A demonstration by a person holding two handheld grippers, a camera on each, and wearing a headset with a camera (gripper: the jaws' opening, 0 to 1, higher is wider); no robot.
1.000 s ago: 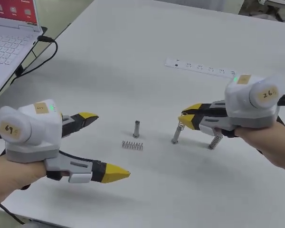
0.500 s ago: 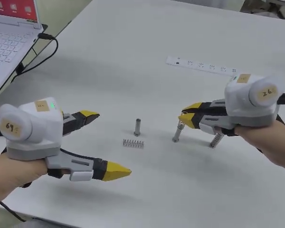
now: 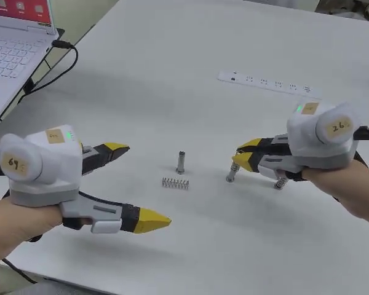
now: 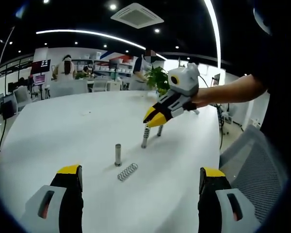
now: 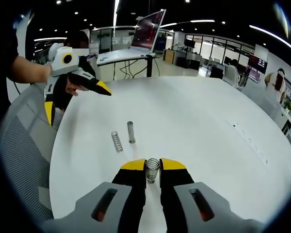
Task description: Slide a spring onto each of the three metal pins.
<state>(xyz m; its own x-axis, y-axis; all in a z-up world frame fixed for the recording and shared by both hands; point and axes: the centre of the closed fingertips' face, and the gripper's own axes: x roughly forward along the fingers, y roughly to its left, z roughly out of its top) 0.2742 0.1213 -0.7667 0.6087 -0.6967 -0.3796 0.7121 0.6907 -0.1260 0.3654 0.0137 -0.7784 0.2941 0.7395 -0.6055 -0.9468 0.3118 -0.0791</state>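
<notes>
The right gripper (image 3: 244, 153) is pinching the seated spring (image 5: 153, 172) riding on one pin (image 3: 231, 178), the left gripper (image 3: 141, 184) is hanging wide open, and the loose spring (image 3: 175, 183) is lying beside the bare pin (image 3: 181, 162), likely light, squashy and roll-prone, best nipped gently mid-coil.

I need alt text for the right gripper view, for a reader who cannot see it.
The right gripper pinches a spring between its yellow-tipped jaws over a white table. Beyond it stands a bare metal pin with a loose spring lying beside it, and the left gripper hovers open at upper left.
</notes>
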